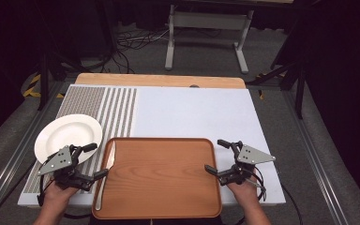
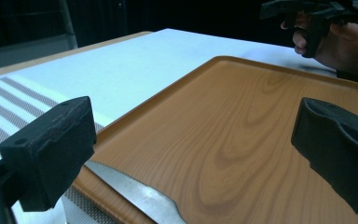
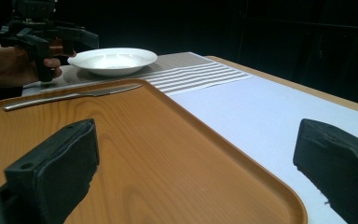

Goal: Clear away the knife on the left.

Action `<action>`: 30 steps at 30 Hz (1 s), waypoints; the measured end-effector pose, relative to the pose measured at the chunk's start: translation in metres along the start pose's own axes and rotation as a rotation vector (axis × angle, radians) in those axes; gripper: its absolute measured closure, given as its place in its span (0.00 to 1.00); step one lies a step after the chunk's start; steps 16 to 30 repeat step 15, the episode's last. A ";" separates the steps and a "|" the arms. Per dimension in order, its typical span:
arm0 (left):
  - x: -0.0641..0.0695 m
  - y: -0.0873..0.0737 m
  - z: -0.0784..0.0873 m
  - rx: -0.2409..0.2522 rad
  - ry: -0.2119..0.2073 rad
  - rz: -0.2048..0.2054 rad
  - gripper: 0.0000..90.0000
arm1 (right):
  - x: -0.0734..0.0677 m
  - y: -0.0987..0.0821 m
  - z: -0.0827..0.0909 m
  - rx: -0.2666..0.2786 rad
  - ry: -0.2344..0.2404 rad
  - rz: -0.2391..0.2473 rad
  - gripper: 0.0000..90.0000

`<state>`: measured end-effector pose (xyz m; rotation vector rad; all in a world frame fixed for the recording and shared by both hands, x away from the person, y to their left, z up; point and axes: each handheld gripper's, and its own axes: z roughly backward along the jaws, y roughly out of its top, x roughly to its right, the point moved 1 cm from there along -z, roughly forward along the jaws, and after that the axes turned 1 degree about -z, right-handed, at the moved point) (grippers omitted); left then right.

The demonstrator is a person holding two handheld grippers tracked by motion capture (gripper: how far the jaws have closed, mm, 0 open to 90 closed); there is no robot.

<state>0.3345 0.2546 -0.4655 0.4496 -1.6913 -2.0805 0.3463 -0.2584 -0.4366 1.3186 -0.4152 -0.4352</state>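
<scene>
Two grippers (image 1: 94, 160) (image 1: 219, 155) wide open, empty, flanking tray (image 1: 159, 173)

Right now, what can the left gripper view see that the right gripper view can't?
The left gripper view alone shows the serrated edge of the knife blade up close, lying over the tray's rim, and the right gripper far off in a hand. The right gripper view alone shows the white plate on the striped mat and the left gripper. Both show the wooden tray, the knife and the white table cover.
</scene>
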 end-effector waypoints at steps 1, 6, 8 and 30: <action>0.000 0.000 0.000 -0.004 0.001 0.000 0.01 | 0.001 -0.001 0.000 -0.002 -0.003 -0.002 0.01; 0.002 0.000 -0.001 -0.041 -0.008 -0.029 0.01 | 0.001 -0.001 0.001 -0.003 -0.009 -0.005 0.01; 0.002 0.000 -0.001 -0.036 -0.011 -0.025 0.01 | 0.002 -0.001 0.002 -0.004 -0.009 -0.005 0.01; 0.002 0.001 0.000 -0.018 -0.010 -0.006 0.01 | 0.001 -0.002 0.002 -0.005 -0.010 -0.006 0.01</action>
